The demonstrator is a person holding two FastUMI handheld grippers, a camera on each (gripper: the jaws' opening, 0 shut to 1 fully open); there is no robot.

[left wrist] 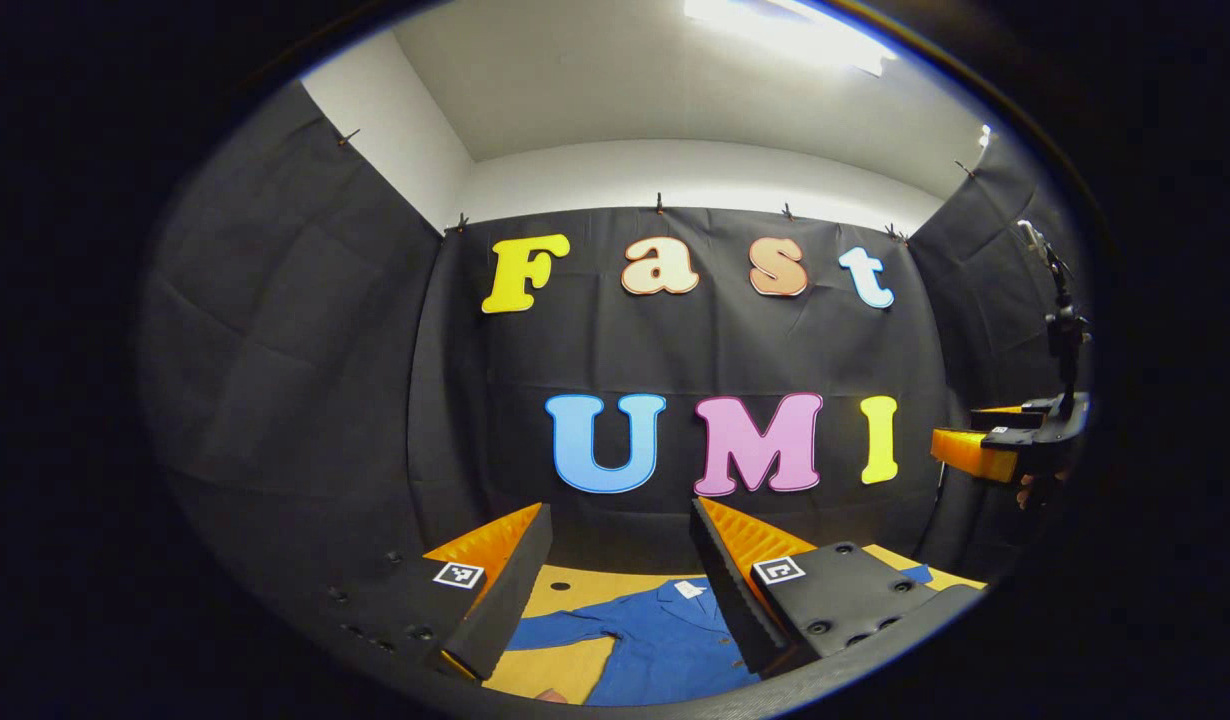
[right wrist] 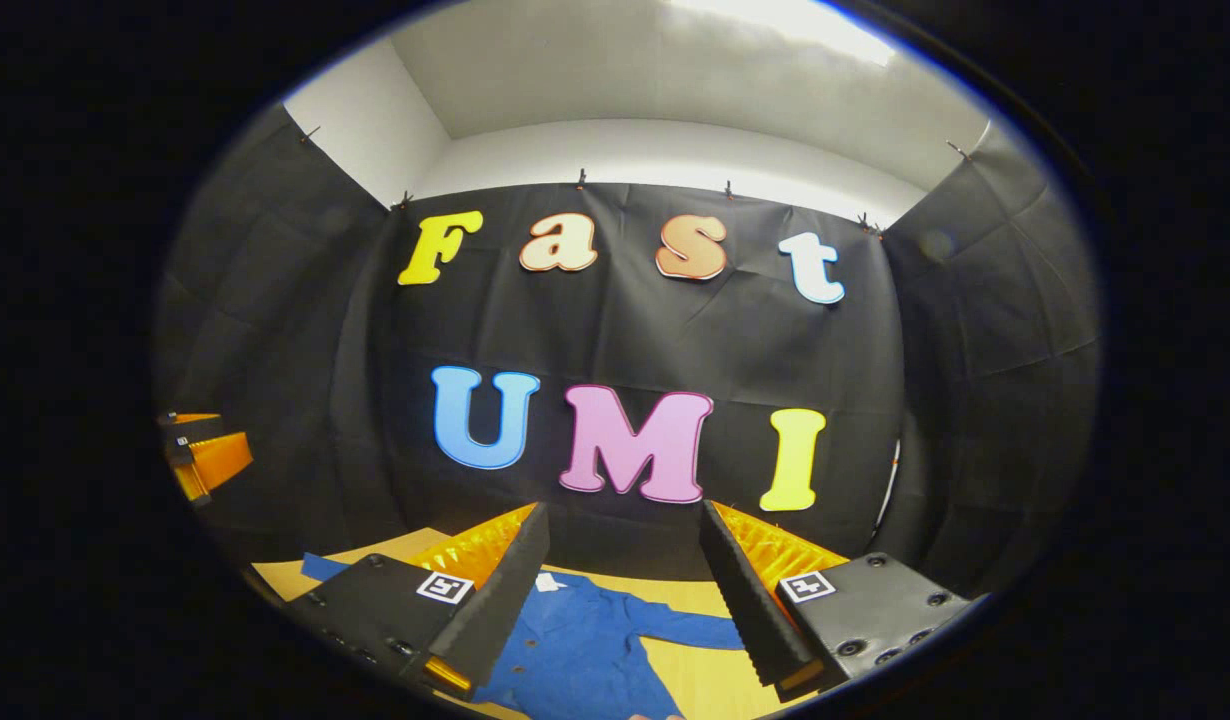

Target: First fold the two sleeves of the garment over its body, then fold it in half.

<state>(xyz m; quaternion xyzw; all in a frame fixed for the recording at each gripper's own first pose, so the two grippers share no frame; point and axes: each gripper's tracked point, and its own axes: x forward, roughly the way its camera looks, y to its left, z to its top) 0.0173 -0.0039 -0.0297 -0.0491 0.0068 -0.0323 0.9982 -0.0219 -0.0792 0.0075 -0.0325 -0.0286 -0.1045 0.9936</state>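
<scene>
- The blue garment [left wrist: 665, 640] lies spread flat on the wooden table [left wrist: 565, 670], with the collar toward the back wall [left wrist: 305, 330] of the booth.
- In the left gripper view, the left tongs [left wrist: 620, 590] stand wide open above the table, and nothing is between the two fingers. The garment's body and one sleeve [left wrist: 565, 630] show in the gap.
- That sleeve reaches out sideways from the body and lies flat; bare wood is around its edge on both sides.
- In the right gripper view, the right tongs [right wrist: 625, 600] are also wide open and hold nothing. They are raised above the garment [right wrist: 575, 640] and do not touch it.
- There the other sleeve [right wrist: 690, 630] stretches toward the right finger, and bare table [right wrist: 715, 680] lies below it, toward the near edge.
- A small white label sits at the collar [right wrist: 547, 582], close to the far edge of the table.
- The other tongs show at the right border of the left gripper view [left wrist: 975, 450], well apart from the garment, with free air between the two tools.
- Between the table's far edge and the black wall I cannot tell how much room there is.
</scene>
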